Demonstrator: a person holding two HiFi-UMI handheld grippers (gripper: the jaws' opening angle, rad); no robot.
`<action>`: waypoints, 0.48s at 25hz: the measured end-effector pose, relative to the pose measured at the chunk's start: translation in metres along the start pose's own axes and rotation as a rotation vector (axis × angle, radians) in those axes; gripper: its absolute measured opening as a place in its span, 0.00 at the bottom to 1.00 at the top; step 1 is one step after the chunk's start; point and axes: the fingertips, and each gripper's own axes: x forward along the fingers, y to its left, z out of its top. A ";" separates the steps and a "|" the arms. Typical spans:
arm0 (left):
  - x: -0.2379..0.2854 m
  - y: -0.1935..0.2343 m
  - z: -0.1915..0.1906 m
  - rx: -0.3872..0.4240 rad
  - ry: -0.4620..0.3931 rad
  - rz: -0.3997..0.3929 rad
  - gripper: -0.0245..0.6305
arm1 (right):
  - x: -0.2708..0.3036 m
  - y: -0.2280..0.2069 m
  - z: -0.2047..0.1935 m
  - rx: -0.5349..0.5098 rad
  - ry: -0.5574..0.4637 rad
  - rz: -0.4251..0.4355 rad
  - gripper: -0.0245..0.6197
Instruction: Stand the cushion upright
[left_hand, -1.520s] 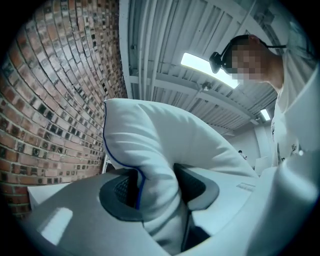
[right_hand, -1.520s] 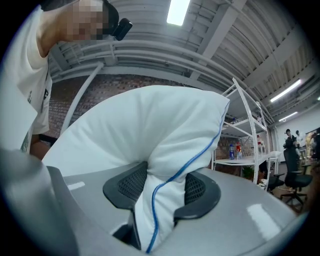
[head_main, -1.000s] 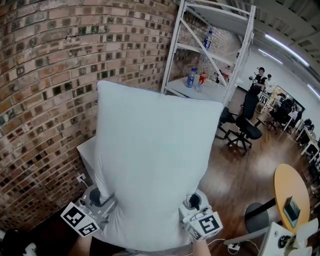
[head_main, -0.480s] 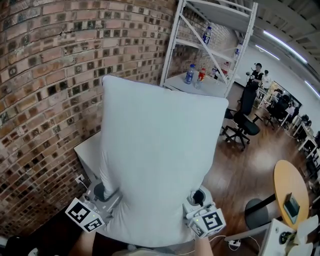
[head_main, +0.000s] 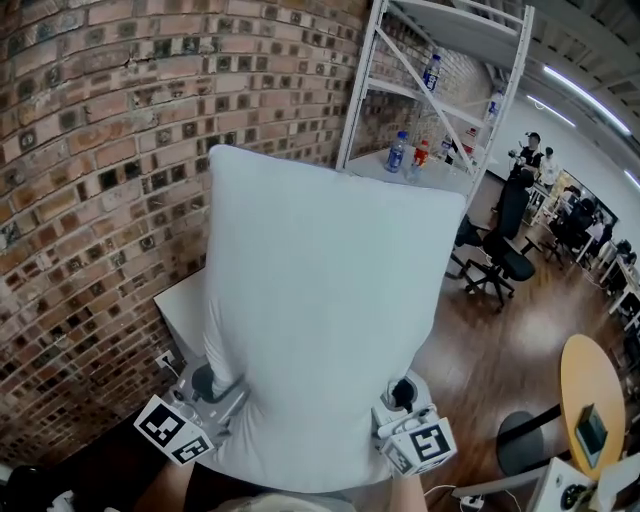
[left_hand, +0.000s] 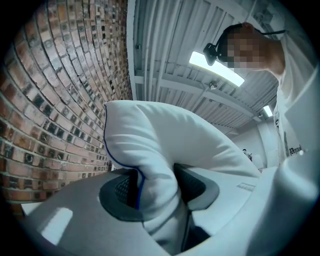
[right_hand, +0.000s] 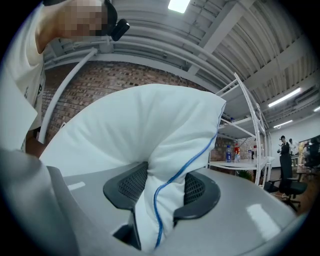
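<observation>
A big white cushion (head_main: 325, 320) with blue piping hangs upright in the air in front of me and fills the middle of the head view. My left gripper (head_main: 225, 392) is shut on its lower left edge, and its pads pinch a fold of the cushion (left_hand: 155, 175). My right gripper (head_main: 398, 400) is shut on the lower right edge, where the cushion (right_hand: 165, 195) bunches between the dark ribbed pads. The cushion hides most of what lies behind it.
A brick wall (head_main: 90, 200) runs along the left. A white surface (head_main: 185, 310) shows behind the cushion at the wall. A white metal shelf rack (head_main: 440, 110) with bottles stands behind. Office chairs (head_main: 495, 260), a round wooden table (head_main: 595, 400) and people are at the right.
Both grippers have carried the cushion a little forward toward the wall and the white surface. The grip on both edges is the same.
</observation>
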 end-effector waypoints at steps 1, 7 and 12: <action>0.004 0.004 -0.001 0.004 -0.004 0.010 0.30 | 0.007 -0.004 -0.001 -0.004 -0.004 0.007 0.30; 0.033 0.034 -0.009 0.031 -0.019 0.098 0.30 | 0.060 -0.035 -0.008 0.007 -0.042 0.081 0.30; 0.065 0.063 -0.014 0.052 -0.012 0.167 0.30 | 0.106 -0.065 -0.018 0.023 -0.047 0.136 0.30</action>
